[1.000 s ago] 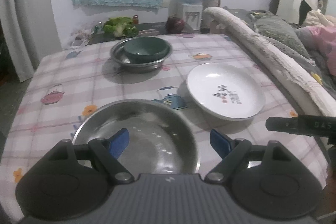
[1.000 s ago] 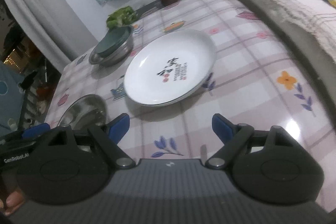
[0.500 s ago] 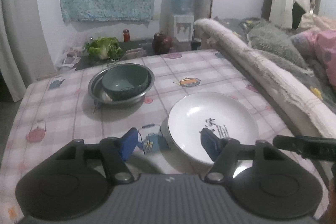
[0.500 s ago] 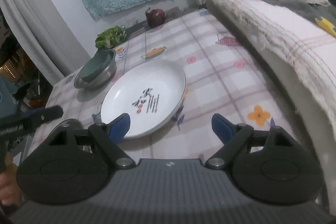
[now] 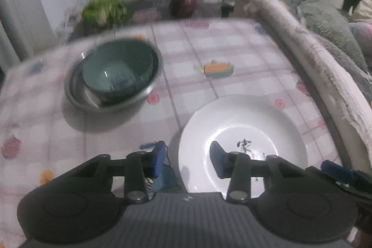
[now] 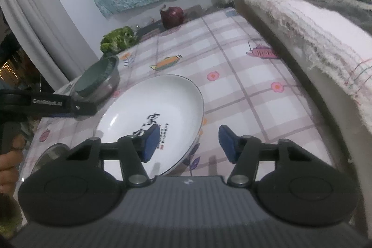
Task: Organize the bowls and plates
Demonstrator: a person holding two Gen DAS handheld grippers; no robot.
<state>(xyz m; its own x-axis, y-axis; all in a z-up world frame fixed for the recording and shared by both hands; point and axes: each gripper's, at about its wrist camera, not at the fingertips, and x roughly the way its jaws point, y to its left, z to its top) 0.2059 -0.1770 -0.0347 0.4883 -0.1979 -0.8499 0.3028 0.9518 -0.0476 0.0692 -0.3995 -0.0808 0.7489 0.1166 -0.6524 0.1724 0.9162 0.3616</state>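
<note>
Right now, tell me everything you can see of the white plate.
The white plate is round, glossy and deep, ceramic by its look, with a thin dark line round the rim and black and red writing in its well. It lies flat and upright on the checked tablecloth, empty, apart from the green bowl nested in a metal bowl. The left gripper straddles its near left rim and the right gripper its near right rim, jaws closing; no pad visibly presses it yet.

"GenRobot.AI" on the left gripper (image 6: 47,104); illegible black characters on the white plate (image 6: 130,117)
</note>
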